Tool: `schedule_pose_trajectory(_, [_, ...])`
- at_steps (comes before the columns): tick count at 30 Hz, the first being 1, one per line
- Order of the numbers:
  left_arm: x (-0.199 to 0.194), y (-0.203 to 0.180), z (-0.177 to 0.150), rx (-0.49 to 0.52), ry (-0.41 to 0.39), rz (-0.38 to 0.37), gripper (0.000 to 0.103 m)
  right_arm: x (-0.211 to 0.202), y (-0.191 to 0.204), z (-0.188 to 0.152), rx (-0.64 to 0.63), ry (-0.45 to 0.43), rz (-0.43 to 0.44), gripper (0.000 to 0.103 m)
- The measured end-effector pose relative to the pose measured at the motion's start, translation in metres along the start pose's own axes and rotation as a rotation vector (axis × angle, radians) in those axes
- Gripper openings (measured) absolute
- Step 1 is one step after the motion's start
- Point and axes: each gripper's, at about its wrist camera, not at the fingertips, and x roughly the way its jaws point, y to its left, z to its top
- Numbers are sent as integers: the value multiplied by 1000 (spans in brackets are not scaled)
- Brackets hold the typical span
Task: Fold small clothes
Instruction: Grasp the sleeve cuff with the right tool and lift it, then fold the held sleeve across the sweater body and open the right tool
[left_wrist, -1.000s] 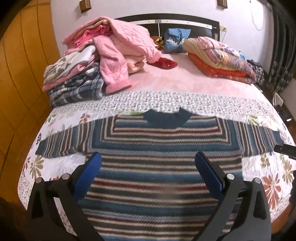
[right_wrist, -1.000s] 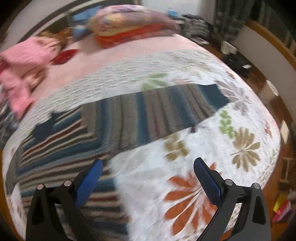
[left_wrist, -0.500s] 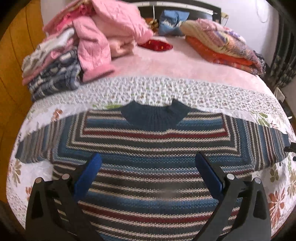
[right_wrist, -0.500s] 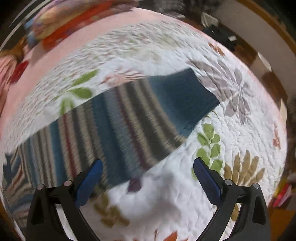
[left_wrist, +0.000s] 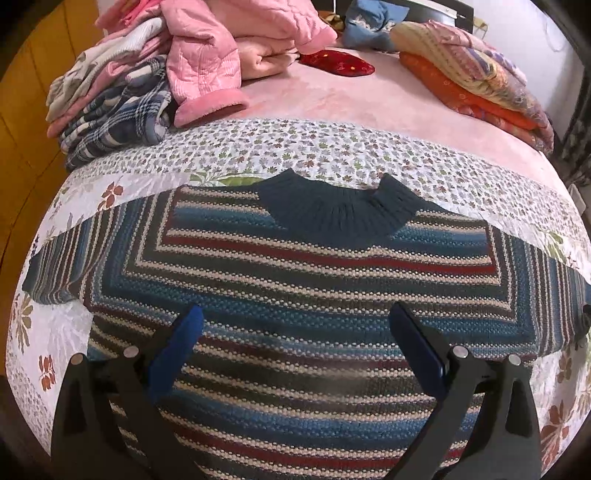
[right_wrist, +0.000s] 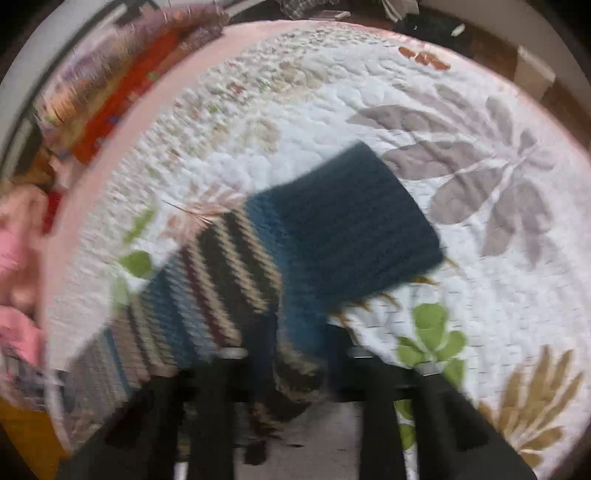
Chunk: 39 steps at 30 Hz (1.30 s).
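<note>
While a striped sweater is spread flat, collar away, on a floral quilt, the left gripper is held above its chest with fingers spread and empty. The right gripper, blurred, is seen pinched onto the sweater's sleeve behind the dark cuff.

1. A white quilt printed with flowers and leaves is spread over the near part of the bed.
2. A pink blanket is seen beyond it.
3. A pile of clothes, topped by a pink padded jacket, is stacked at the left.
4. Folded orange and patterned bedding is stacked at the right.
5. A red item lies between the two.
</note>
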Motion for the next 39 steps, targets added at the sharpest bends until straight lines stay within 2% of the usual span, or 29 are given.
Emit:
schedule_pose_trajectory(3, [-2,-1,2,6,-7,-7,100,-12,4,-2,-16,-37,18,14])
schedule_pose_trajectory(9, [1,13,9,-43,26,-27,100,-42,46,-8,-78,-60,149,14])
schedule_pose_trajectory(15, [8,32,10,-88,58,-33,100,-60,134,-46,-266,-33,225,14])
schedule_pose_trajectory(23, [7,47,12,-108,67,-71,100,-55,224,-115,-452,23,225,14])
schedule_pose_trajectory(27, [7,48,13,-111,64,-101,100,-41,263,-152,-571,69,227,13])
schedule_pose_trajectory(31, [6,44,14,-115,64,-134,100,-20,301,-199,-711,112,195,13])
schedule_pose_trajectory(37, [6,27,12,-96,81,-197,100,8,317,-238,-822,162,159,14])
schedule_pose_trajectory(39, [7,21,11,-81,85,-208,100,16,316,-244,-847,188,150,19])
